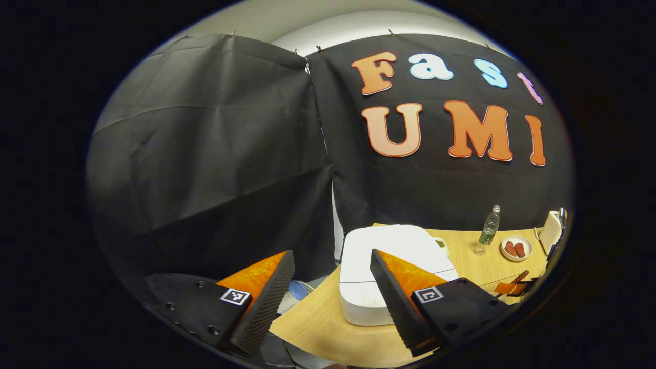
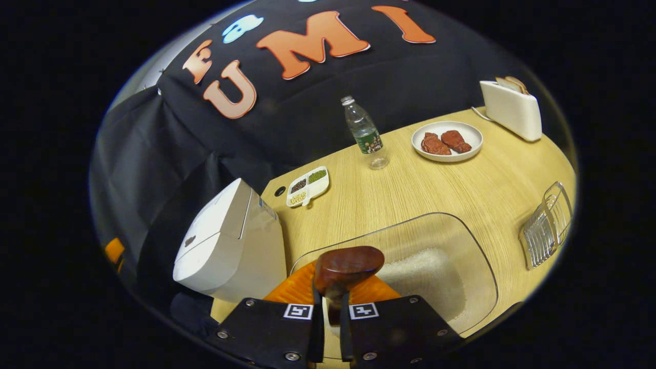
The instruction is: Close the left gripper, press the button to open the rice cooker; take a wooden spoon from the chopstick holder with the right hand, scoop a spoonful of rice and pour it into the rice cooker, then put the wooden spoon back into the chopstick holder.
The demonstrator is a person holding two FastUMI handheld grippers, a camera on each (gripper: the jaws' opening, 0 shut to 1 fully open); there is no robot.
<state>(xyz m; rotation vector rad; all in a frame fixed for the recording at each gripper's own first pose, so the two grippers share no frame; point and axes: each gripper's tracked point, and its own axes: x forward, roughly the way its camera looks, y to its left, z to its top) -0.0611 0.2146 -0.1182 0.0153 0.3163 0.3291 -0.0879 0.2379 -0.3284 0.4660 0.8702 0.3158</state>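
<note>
Left gripper view: your left gripper (image 1: 328,302) hangs above the near edge of the worktop (image 1: 328,328) with its fingers (image 1: 266,302) spread wide apart, gripping nothing. Between and beyond them sits the white rice cooker (image 1: 394,256), lid down, flat on the worktop. Behind it to the right stands a clear bottle (image 1: 489,228), upright, and just right of the bottle a small plate (image 1: 516,248) carrying two reddish pieces. A white toaster (image 1: 551,230) stands at the far right rim. Your right gripper (image 1: 512,287) shows small near the lower right, with the brown spoon (image 1: 518,279) in it.

Right gripper view: your right gripper (image 2: 330,302) has its fingers (image 2: 292,292) clamped on the handle of the spoon (image 2: 348,266), whose dark wooden bowl rises just above the fingertips. Directly beyond and below the spoon lies a clear tub (image 2: 476,266) holding white rice (image 2: 425,277); whether the spoon touches the rice cannot be told. The rice cooker (image 2: 225,246) stands to the left of the tub, lid down. Behind it lies a divided dish (image 2: 308,185) of beans and grains. The bottle (image 2: 365,132) stands farther back, the plate (image 2: 447,141) to its right, the toaster (image 2: 511,107) beyond that. A wire rack (image 2: 548,225) rests at the right edge of the worktop (image 2: 410,189).
</note>
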